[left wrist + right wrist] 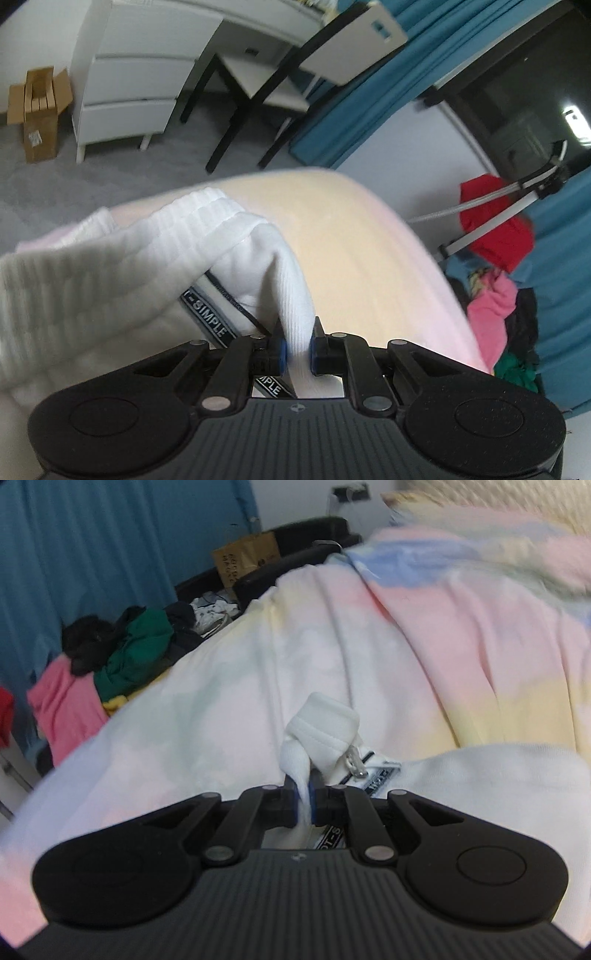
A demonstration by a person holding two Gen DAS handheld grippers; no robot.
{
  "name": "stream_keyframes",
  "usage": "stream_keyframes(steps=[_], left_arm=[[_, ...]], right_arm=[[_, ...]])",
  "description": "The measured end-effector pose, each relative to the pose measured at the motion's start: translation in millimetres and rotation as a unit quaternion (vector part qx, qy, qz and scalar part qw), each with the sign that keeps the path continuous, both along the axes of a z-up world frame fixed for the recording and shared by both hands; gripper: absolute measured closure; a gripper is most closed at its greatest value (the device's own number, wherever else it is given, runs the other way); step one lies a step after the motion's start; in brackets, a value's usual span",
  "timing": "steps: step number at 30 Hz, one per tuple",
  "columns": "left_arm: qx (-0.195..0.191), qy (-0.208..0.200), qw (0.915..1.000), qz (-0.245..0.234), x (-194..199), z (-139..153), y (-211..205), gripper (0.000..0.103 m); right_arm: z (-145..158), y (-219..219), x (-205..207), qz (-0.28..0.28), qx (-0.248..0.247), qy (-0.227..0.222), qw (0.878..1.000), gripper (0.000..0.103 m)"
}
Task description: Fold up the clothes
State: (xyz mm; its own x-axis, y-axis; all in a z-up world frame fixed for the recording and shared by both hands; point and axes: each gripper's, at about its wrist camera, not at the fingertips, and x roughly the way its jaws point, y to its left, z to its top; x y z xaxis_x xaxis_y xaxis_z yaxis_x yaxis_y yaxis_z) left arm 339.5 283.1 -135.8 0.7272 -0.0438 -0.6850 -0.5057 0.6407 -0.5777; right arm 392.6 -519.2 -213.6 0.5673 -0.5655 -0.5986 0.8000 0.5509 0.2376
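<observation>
- The left gripper [297, 345] is clamped on a fold of a white garment [110, 266], the ribbed cloth pinched between its blue-tipped fingers [281, 349].
- The garment rises from the jaws and spreads to the left over the bed [351, 236], its ribbed hem bunched near the far edge; a black strap printed "SIMPLE" [208, 319] runs along it beside the gripper.
- The right gripper [303, 805] is likewise closed tight on a thin twist of the same garment [480, 786], which lies on the pastel bedspread [424, 627] to the right of the jaws.
- Just past the right fingers, a doubled white corner [325, 723] stands up, with a metal zipper pull [356, 764] hanging beside it.
- Beyond the bed, the right view shows a heap of pink, green and dark clothes [122, 661] against a blue curtain [110, 535].
- The left view takes in a chair [273, 85], white drawers [136, 81] and a cardboard box [38, 107] on grey carpet.
</observation>
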Motion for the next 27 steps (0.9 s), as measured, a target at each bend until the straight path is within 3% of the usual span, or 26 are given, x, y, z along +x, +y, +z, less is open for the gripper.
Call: stream_keyframes(steps=[3, 4, 7, 12, 17, 22, 24, 27], left_arm=[[-0.013, -0.019, 0.9995, -0.021, -8.3, -3.4, 6.2, 0.078], [-0.012, -0.026, 0.9991, -0.031, -13.2, -1.1, 6.3, 0.07], [0.005, -0.044, 0.9972, -0.061, -32.6, 10.6, 3.4, 0.043], [0.021, -0.091, 0.991, -0.096, -98.2, 30.5, -12.9, 0.031], [-0.036, -0.062, 0.9952, -0.066, -160.4, 20.4, -14.2, 0.023], [-0.107, -0.028, 0.9935, -0.029, -215.4, 4.3, -11.4, 0.022], [-0.15, -0.015, 0.9886, -0.007, -219.6, -13.4, -4.0, 0.022], [-0.173, -0.008, 0.9849, 0.005, -209.3, -38.6, 5.0, 0.023]], right_arm=[[3.5, 3.4, -11.1, 0.034, -0.011, -0.029, 0.999, 0.072], [4.9, 3.0, -20.2, 0.048, 0.0, -0.049, 0.998, 0.058], [10.9, 2.2, -55.3, 0.067, 0.034, -0.098, 0.992, 0.046], [17.3, 7.6, -138.3, 0.052, 0.085, -0.169, 0.981, 0.044], [7.9, 17.7, -216.3, 0.034, 0.161, -0.214, 0.963, 0.042], [-3.4, 14.9, -241.0, 0.051, 0.284, -0.212, 0.934, 0.043], [-11.1, 14.9, -239.2, 0.066, 0.316, -0.208, 0.923, 0.043], [-28.2, 17.2, -232.0, 0.076, 0.338, -0.207, 0.915, 0.043]])
